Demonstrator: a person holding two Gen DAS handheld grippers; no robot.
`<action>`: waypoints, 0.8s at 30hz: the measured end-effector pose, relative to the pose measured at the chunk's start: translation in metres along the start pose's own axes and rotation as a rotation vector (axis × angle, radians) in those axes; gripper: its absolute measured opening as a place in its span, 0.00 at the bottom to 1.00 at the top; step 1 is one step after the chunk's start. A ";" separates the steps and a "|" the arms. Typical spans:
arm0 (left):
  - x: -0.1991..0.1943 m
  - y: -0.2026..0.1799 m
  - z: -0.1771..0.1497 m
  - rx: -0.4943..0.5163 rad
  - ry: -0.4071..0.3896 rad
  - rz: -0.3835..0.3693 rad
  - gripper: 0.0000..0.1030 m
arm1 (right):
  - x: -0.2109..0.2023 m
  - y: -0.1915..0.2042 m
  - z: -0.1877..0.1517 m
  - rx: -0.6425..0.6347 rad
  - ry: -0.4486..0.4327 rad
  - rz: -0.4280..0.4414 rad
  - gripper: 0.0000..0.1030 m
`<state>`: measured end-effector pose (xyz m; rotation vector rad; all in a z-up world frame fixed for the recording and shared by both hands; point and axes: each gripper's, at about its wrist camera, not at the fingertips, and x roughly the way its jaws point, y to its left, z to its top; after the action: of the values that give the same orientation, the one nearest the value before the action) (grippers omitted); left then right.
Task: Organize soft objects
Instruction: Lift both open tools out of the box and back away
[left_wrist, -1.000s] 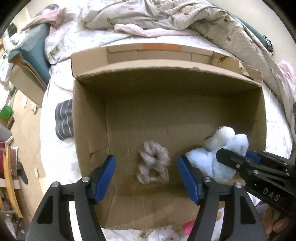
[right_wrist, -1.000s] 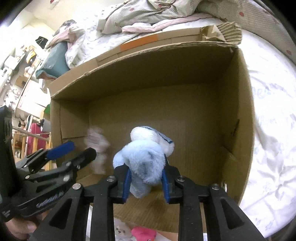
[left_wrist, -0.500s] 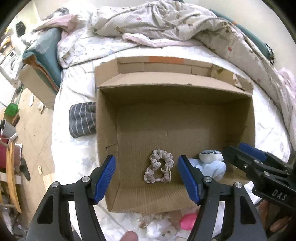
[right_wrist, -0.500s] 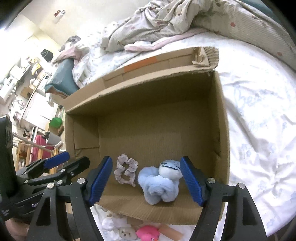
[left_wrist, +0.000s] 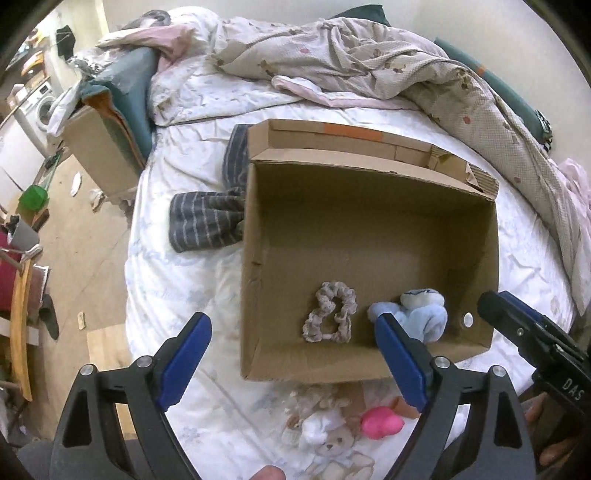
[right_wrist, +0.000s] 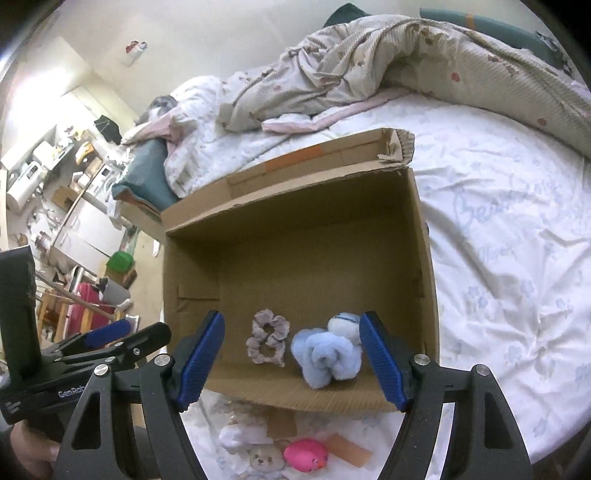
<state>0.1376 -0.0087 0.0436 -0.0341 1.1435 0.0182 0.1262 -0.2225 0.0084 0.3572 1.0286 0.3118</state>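
An open cardboard box (left_wrist: 369, 206) (right_wrist: 295, 258) sits on the bed. Inside near its front wall lie a grey-beige scrunchie (left_wrist: 330, 312) (right_wrist: 267, 338) and a light blue plush toy (left_wrist: 419, 312) (right_wrist: 327, 354), side by side. My left gripper (left_wrist: 291, 360) is open and empty, held above the box's front left corner. My right gripper (right_wrist: 291, 360) is open and empty above the box's front edge; it also shows at the right of the left wrist view (left_wrist: 532, 336). In front of the box lie a pink plush (left_wrist: 380, 422) (right_wrist: 306, 455) and a small white teddy (left_wrist: 332, 439) (right_wrist: 258, 458).
A striped grey garment (left_wrist: 207, 218) lies on the sheet left of the box. A rumpled duvet (left_wrist: 369, 62) (right_wrist: 406, 62) covers the far side of the bed. The bed edge and wooden floor (left_wrist: 85, 258) with furniture are to the left.
My right gripper opened and let the blue plush go into the box beside the scrunchie. Both grippers then rose and pulled back from the box.
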 end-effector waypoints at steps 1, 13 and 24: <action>-0.003 0.001 -0.002 0.000 -0.003 0.003 0.86 | 0.000 0.002 -0.002 -0.004 0.001 -0.001 0.77; -0.019 0.021 -0.041 -0.038 -0.012 0.016 0.86 | -0.012 0.012 -0.033 -0.039 0.034 -0.008 0.77; -0.022 0.036 -0.073 -0.080 -0.015 0.003 0.86 | -0.010 0.020 -0.069 -0.067 0.102 -0.022 0.77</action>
<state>0.0608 0.0245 0.0323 -0.1032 1.1274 0.0672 0.0592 -0.1990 -0.0072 0.2715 1.1191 0.3466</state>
